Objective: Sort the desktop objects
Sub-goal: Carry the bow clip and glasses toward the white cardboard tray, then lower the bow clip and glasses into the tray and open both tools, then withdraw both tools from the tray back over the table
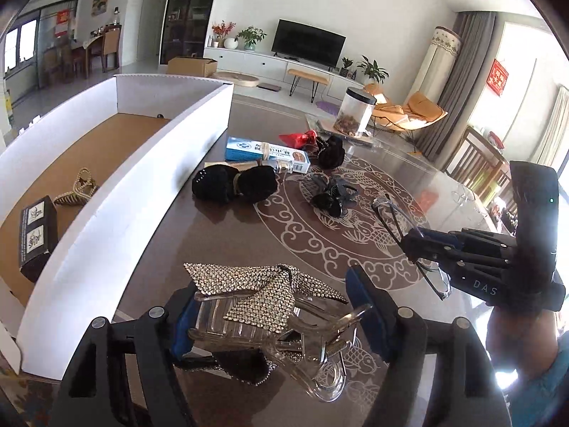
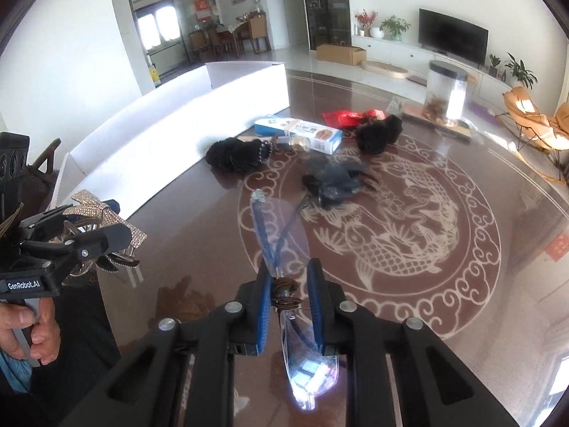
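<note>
My left gripper (image 1: 275, 320) is shut on a clear hair claw clip with a rhinestone bow (image 1: 263, 291), held above the brown patterned table (image 1: 213, 249). In the right wrist view that left gripper (image 2: 89, 235) appears at the left edge with the sparkling clip (image 2: 96, 206) in it. My right gripper (image 2: 290, 302) is shut on folded rimless glasses with blue temples (image 2: 270, 235), also off the table. From the left wrist view the right gripper (image 1: 423, 245) shows at the right, gripping the glasses (image 1: 391, 220). A white box with a cardboard floor (image 1: 106, 213) stands on the left.
Inside the box lie a gold hair clip (image 1: 76, 188) and a small black carton (image 1: 35, 235). On the table are a black bow scrunchie (image 1: 234, 181), a blue-white medicine box (image 1: 266, 153), a red packet (image 1: 298, 138), a black furry scrunchie (image 1: 330, 151), a dark claw clip (image 1: 330, 195) and a clear jar (image 1: 355, 112).
</note>
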A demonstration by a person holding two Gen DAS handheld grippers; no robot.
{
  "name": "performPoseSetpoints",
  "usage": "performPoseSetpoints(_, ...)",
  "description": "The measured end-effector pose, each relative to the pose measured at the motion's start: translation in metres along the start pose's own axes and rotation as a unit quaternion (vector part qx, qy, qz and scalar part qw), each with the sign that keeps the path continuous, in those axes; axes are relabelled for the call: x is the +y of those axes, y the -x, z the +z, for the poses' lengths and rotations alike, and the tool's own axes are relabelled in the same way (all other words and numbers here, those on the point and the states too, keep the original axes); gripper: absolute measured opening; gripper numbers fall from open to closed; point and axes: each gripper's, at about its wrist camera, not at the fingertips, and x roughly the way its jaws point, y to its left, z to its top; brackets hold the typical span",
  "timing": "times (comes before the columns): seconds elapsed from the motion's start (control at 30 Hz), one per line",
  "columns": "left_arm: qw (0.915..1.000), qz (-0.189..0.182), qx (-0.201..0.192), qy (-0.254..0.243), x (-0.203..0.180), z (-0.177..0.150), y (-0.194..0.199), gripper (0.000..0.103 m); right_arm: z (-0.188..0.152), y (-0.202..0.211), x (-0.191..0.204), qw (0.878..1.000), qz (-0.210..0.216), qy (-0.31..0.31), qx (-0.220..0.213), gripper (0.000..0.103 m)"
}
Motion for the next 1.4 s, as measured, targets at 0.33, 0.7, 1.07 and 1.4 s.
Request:
performPoseSetpoints(0.33, 0.9871, 0.131, -0.043, 0.081, 0.157, 0.082, 0.068, 0.074, 0.152, -0.024, 0.143, 0.984, 0.153, 0.04, -0.084, 0.02)
performPoseSetpoints(0.7, 0.964, 0.227, 0.059, 0.125, 0.28, 0.079, 0.016, 0.075, 0.176, -0.153, 0.276, 0.976, 0.211, 0.049, 0.01, 0.021)
performPoseSetpoints(1.07, 0.9519, 0.276, 0.084, 0.102, 0.275, 0.061, -0.001, 0.076, 0.154, -0.17, 0.266, 0.981, 0.184, 0.055, 0.024, 0.072)
performPoseSetpoints(1.4, 0.9866, 0.16, -0.024, 0.02, 0.139, 0.058, 0.056, 0.094, 0.077, -0.063, 0.126, 0.993, 0.046, 0.017, -0.112, 0.102)
